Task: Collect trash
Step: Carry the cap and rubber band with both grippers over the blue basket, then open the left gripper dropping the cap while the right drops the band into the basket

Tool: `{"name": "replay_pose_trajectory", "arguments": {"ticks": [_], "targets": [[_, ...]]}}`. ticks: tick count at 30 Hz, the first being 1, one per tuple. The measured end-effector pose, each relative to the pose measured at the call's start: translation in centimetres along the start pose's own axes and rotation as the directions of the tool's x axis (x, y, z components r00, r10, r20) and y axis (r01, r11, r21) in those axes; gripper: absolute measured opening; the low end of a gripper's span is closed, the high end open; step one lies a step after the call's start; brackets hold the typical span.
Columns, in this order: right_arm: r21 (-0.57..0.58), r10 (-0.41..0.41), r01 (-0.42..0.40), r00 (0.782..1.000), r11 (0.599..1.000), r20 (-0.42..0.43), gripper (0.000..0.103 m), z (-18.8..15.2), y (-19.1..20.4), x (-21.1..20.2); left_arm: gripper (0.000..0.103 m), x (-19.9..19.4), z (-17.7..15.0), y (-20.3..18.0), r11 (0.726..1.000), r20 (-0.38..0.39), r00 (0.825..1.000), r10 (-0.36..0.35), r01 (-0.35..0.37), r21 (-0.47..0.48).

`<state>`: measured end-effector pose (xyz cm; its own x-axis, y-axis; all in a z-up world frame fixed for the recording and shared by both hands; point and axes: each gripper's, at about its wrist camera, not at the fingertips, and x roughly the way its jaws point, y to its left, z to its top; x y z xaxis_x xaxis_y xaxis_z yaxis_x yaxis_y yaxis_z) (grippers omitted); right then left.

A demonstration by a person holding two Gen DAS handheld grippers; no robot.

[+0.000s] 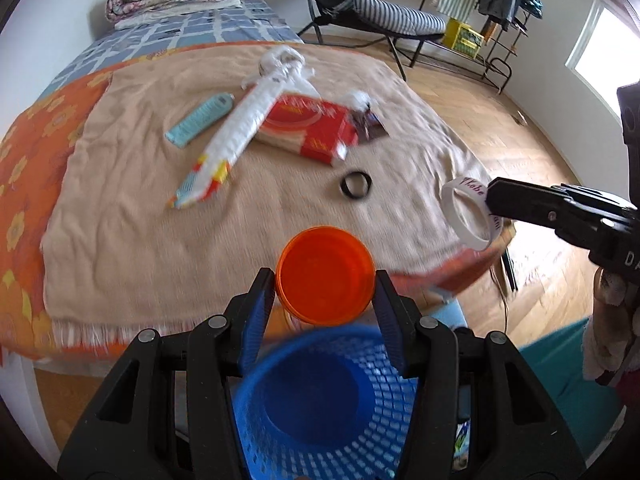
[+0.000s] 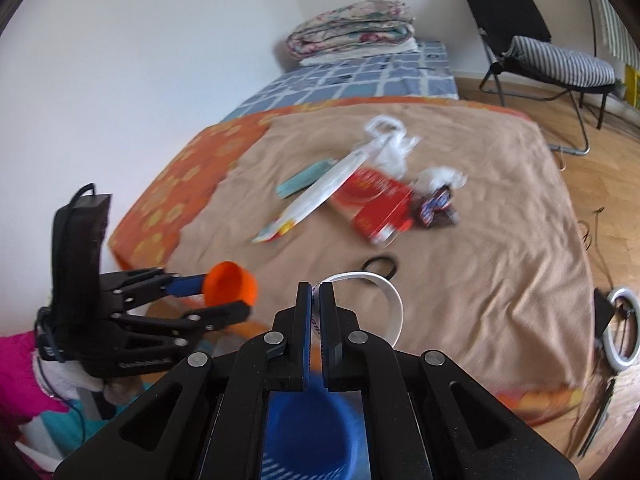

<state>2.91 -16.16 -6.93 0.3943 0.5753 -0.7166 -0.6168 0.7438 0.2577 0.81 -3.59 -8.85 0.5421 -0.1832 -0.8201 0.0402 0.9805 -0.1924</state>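
While both hands are hanging just off the near edge of the bed (image 1: 120, 240), each claw is carrying its own piece of rubbish, and the reason for the pose looks plain: the blue mesh basket (image 1: 320, 392) is sitting on the floor right below them, mouth up, ready to catch whatever drops. The left gripper (image 1: 325, 280) is clenching an orange cup (image 1: 326, 276) across its round wall, pads pressing on either side, so the cup is riding with its opening tipped toward the camera and hovering over the basket's far rim. The right gripper (image 2: 316, 308) is pinching down tight on the thin wall of a white ring (image 2: 390, 300) with printed lettering, jaws nearly touching, because a band that slim only gives an edge to bite; the ring is hanging out beyond the fingertips, above the bed's near edge and close to the basket. Back on the tan blanket (image 1: 140, 200), toward the middle, more trash is waiting: a long white wrapper (image 1: 240, 128) lying across a red box (image 1: 308, 124), a pale blue packet (image 1: 198, 120) to its left, a dark candy wrapper (image 2: 436, 208) beside the box's right end, crumpled white plastic (image 1: 282, 62) behind, and a small black ring (image 1: 356, 185) nearest the near edge. My read: both pieces are about to be let go into the basket.
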Motion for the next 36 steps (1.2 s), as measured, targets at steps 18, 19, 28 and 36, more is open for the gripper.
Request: {"name": "replay_pose_trajectory", "arguments": {"ticks": [18,19,28,36], "targets": [[-0.035,0.024,-0.03,0.983,0.999,-0.184,0.002,-10.4,4.0,2.3,0.051,1.9,-11.2,-1.1,1.0,-0.167,0.986,-0.015,0.018,0.012],[-0.036,0.025,-0.033,0.98,0.999,-0.196,0.002,-10.9,4.1,2.6,0.051,2.1,-11.6,-1.1,1.0,-0.175,0.984,-0.015,0.017,0.012],[-0.023,0.037,-0.045,0.963,0.999,-0.267,0.002,-13.1,4.5,4.3,0.051,2.8,-13.5,-0.7,1.0,-0.22,0.975,-0.013,0.014,0.005],[0.042,0.036,-0.025,0.953,0.999,-0.302,0.011,-13.2,3.3,5.0,0.058,2.8,-13.0,-1.0,0.999,-0.227,0.973,-0.035,0.036,0.003]]}}
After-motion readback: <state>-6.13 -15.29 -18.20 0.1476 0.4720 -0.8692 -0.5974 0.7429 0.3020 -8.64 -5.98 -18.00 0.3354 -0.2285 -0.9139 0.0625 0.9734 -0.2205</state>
